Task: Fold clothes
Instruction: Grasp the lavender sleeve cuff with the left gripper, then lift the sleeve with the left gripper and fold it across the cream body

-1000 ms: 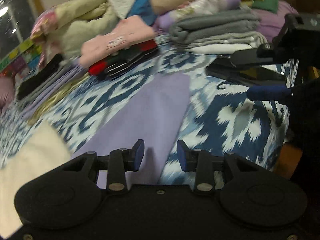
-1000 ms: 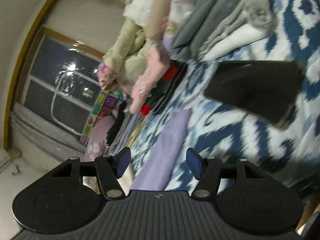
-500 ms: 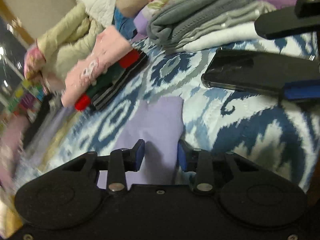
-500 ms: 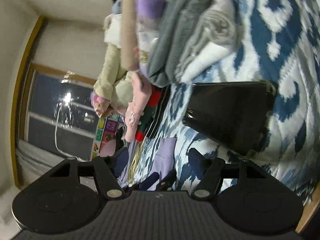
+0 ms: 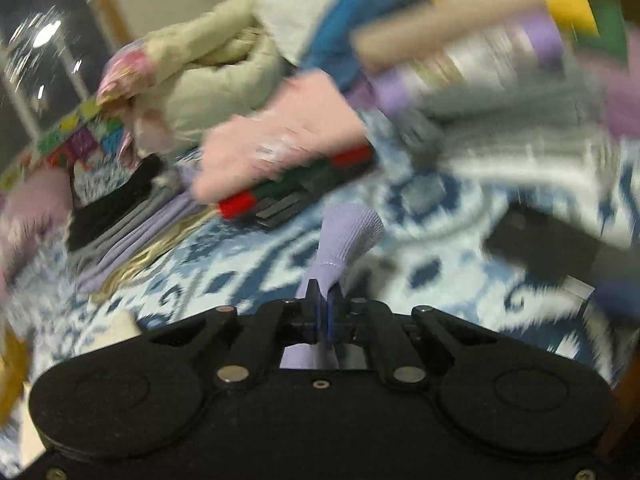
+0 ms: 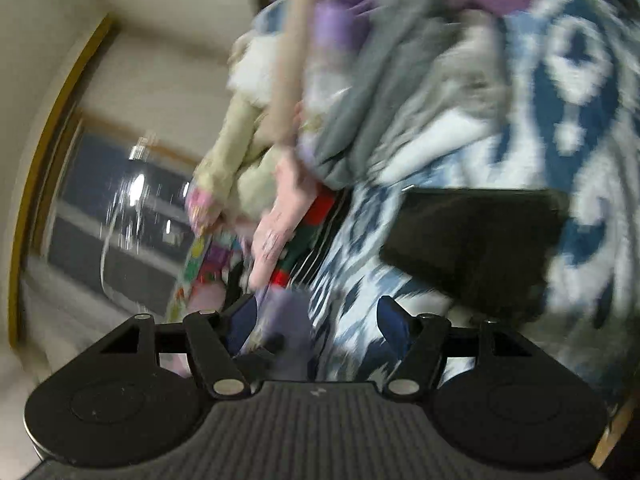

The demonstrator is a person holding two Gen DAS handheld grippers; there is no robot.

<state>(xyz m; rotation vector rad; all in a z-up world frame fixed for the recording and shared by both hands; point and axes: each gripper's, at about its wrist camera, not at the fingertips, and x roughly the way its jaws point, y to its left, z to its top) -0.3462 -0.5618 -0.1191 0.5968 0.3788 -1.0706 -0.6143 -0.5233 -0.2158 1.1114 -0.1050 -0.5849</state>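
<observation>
lilac cloth [image 5: 348, 236], bunched, pinched, lifted

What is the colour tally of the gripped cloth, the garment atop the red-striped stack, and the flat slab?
Lavender: 1, cloth in left gripper
Pink: 1, folded garment
Black: 1, flat slab
Total: 3

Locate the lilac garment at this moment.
In the left wrist view the lilac garment is pinched in the shut left gripper at bottom centre, above the blue-and-white patterned bedspread, in front of the pink folded garment.
</observation>
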